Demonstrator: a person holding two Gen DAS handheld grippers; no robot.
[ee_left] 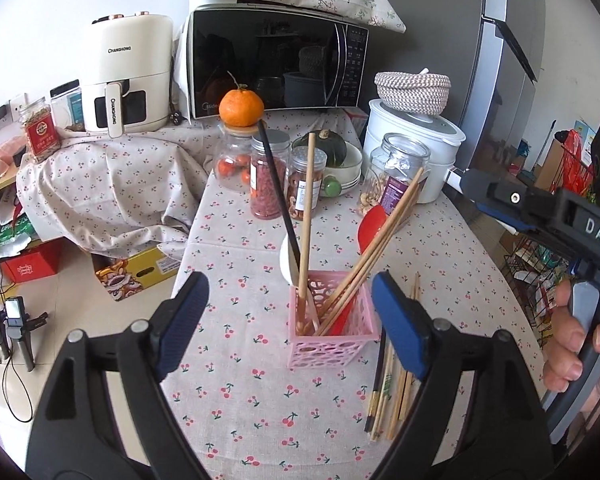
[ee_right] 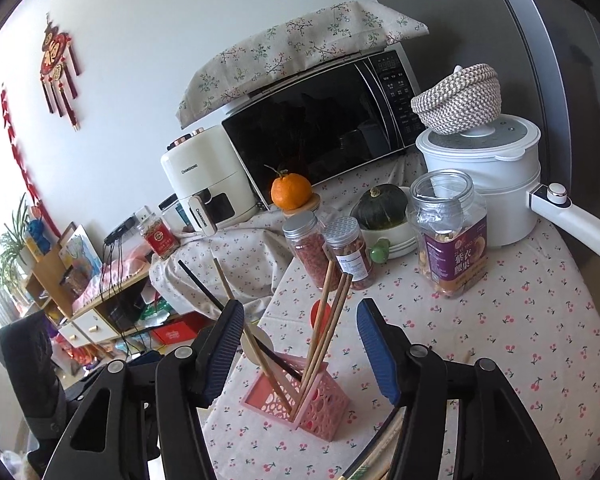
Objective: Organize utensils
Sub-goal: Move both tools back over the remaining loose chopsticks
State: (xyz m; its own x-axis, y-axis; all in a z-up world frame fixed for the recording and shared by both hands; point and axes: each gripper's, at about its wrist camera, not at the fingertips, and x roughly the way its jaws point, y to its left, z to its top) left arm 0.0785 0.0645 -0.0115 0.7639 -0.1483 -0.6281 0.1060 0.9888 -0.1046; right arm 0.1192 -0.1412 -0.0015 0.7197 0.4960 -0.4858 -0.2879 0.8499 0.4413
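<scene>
Both the left gripper (ee_left: 290,322) and the right gripper (ee_right: 300,350) stand with jaws apart and empty, just short of the pink utensil basket (ee_left: 332,344) near the tablecloth's front edge. The loose chopsticks (ee_left: 392,384) lie flat beside the basket's right wall, long axes running front to back, tips toward the front edge, nearer the right gripper. Those already in the basket lean upward and away.

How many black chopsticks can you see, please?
2 black chopsticks: one stands in the pink basket, one lies among wooden chopsticks right of it; others may hide behind the left tongs.
</scene>
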